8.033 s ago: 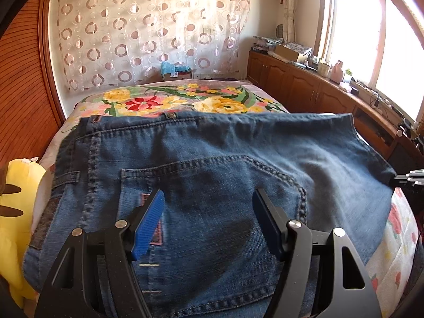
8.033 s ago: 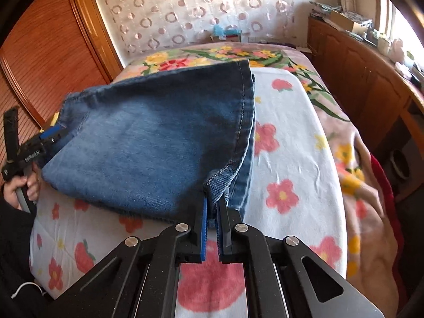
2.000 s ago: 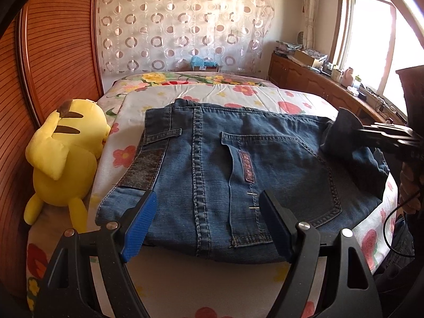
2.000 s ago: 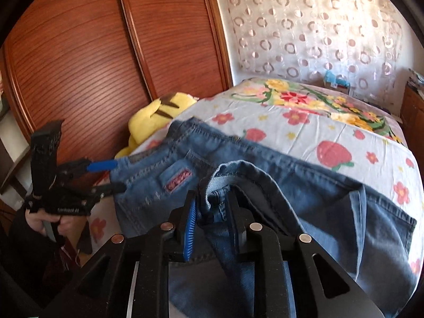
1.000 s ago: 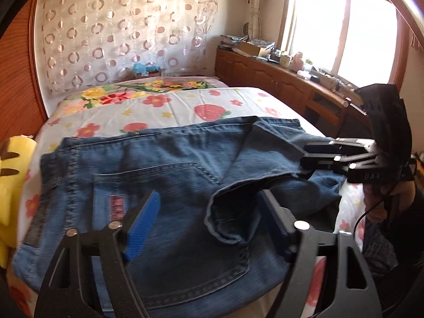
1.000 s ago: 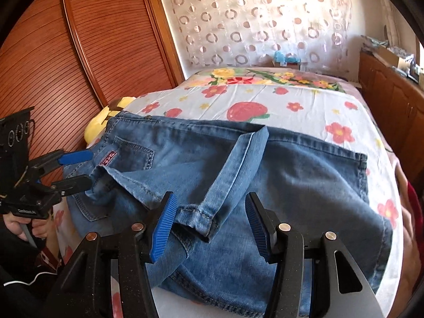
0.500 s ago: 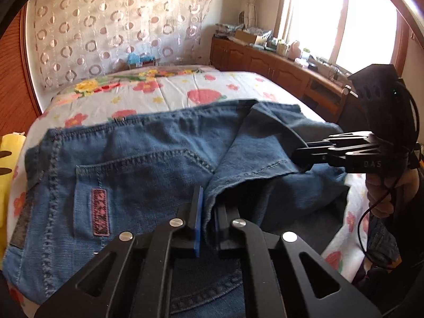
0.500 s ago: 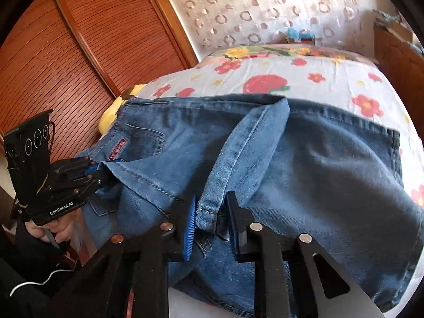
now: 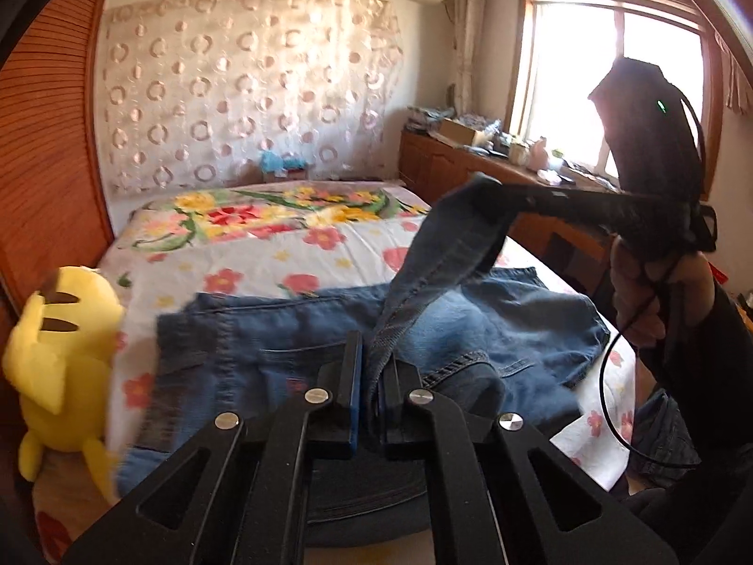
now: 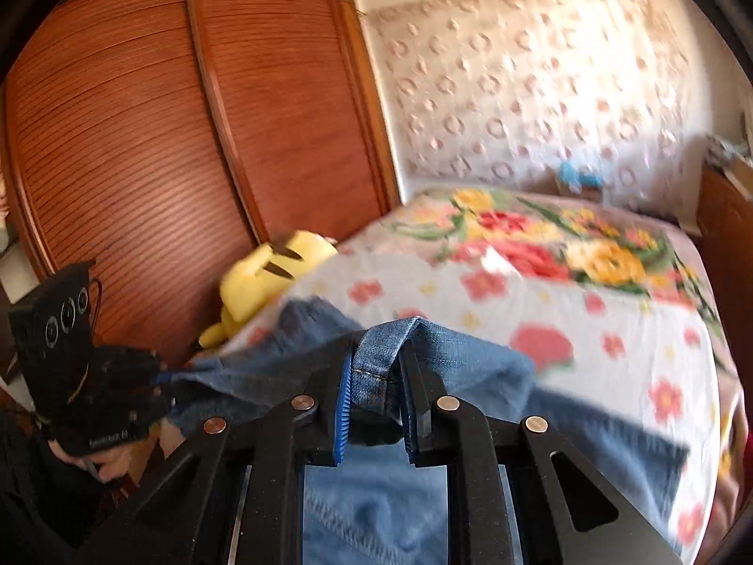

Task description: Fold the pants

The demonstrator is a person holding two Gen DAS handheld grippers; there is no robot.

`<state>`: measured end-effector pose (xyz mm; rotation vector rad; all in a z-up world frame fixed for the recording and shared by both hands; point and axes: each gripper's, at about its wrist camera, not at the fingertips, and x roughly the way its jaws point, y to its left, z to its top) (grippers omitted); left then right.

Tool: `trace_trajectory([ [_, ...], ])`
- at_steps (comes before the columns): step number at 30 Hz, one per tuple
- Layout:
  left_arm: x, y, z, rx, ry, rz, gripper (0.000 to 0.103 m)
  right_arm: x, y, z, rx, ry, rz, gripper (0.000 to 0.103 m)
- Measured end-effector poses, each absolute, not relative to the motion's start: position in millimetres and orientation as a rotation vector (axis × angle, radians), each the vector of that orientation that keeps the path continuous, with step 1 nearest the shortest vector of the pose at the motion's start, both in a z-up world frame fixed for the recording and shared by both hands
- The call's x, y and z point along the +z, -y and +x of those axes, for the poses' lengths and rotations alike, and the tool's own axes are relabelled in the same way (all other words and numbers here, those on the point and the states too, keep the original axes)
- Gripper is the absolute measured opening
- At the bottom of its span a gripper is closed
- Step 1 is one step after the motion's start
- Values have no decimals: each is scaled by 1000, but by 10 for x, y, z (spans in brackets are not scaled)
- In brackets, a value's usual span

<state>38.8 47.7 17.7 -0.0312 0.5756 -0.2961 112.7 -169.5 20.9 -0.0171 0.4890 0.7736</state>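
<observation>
Spread over the floral bed [image 9: 292, 259], mostly at 6 o'clock: blue denim pants [image 9: 494, 329], one hem strip raised toward 1 o'clock. Clamped on that hem at each end, left gripper [image 9: 372, 391] and right gripper [image 10: 374, 391], likely to carry it over as a fold. Beside, at 9 o'clock: yellow plush toy [image 9: 56, 353].

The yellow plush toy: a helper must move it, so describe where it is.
Find the bed with the flowered sheet. The yellow plush toy sits at its edge beside the wooden louvred doors, next to the jeans. It alone is bright yellow, with black-tipped ears.
</observation>
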Motion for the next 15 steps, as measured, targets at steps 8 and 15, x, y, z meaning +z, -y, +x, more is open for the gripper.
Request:
trace_trajectory([
  [8,237,-914,262,-224,-548,-79,6,291,1108,1321,836,-480,-76,18],
  [15,132,-1259,262,-147,-567,-110,6,271,694,1601,873,-499,-121,18],
])
